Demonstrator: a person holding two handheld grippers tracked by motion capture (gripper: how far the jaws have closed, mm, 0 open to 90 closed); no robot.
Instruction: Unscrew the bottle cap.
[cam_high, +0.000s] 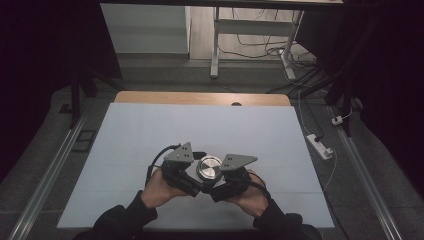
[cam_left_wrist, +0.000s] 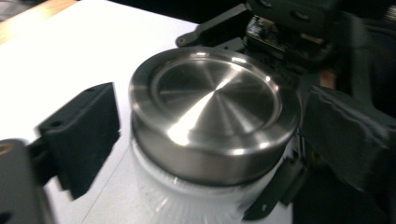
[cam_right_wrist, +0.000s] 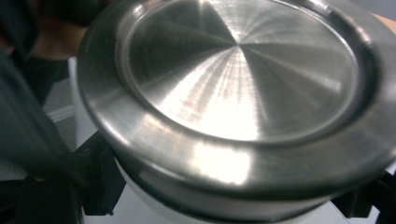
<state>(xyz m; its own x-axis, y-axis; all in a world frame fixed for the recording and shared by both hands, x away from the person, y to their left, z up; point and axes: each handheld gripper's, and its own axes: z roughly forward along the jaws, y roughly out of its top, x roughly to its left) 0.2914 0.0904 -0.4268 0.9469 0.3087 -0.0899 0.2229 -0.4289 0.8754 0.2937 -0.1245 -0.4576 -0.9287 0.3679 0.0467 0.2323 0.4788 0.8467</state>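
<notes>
Both grippers are meeting at a jar (cam_high: 209, 169) with a steel lid (cam_left_wrist: 212, 107) on the desk (cam_high: 150, 135). Right gripper (cam_high: 216, 186) fingers are clamping the jar's clear body just under the lid. Left gripper (cam_high: 196, 172) fingers (cam_left_wrist: 81, 135) are standing open, flanking the lid without pressing it. Lid is sitting fully on; unscrewing looks barely begun, lifting off remaining.

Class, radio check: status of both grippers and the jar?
Right gripper shut on jar. Left gripper open around metal lid. Nothing in the way.
</notes>
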